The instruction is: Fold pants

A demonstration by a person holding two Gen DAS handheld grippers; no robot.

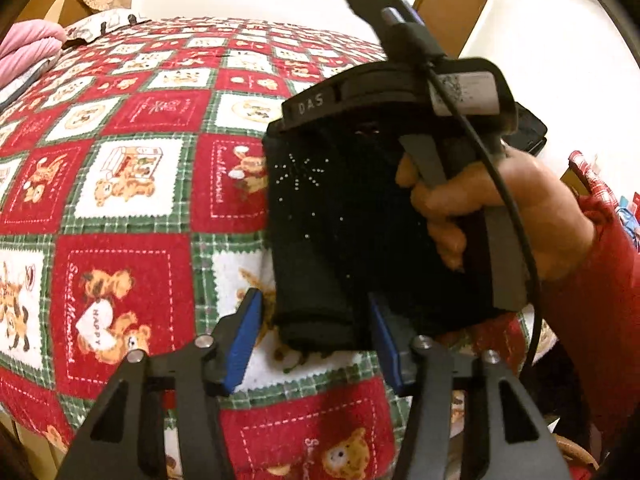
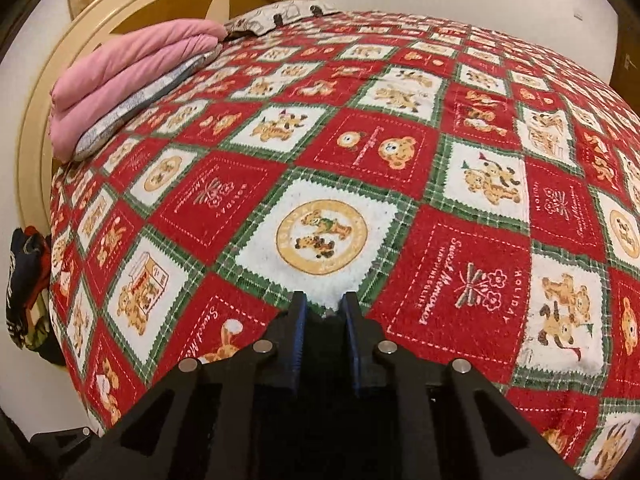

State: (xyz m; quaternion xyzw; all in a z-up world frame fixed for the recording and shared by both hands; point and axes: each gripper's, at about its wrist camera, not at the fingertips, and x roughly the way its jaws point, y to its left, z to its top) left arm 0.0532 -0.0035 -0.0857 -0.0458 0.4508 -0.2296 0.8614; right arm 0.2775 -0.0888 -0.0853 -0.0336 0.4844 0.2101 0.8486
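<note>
Black pants (image 1: 320, 240) with small studs hang folded above the bed, held up by my right gripper, whose body (image 1: 400, 96) and holding hand show in the left wrist view. My left gripper (image 1: 316, 340) is open, its blue pads either side of the pants' lower edge. In the right wrist view my right gripper (image 2: 325, 316) is shut on a bit of black cloth (image 2: 325, 322) between its blue pads.
The bed is covered by a red, white and green teddy-bear quilt (image 2: 360, 160). Folded pink bedding (image 2: 128, 80) lies by the cream headboard (image 2: 52, 92). A dark garment (image 2: 24, 288) hangs at the bed's left side. A brown door (image 1: 452, 4) stands behind.
</note>
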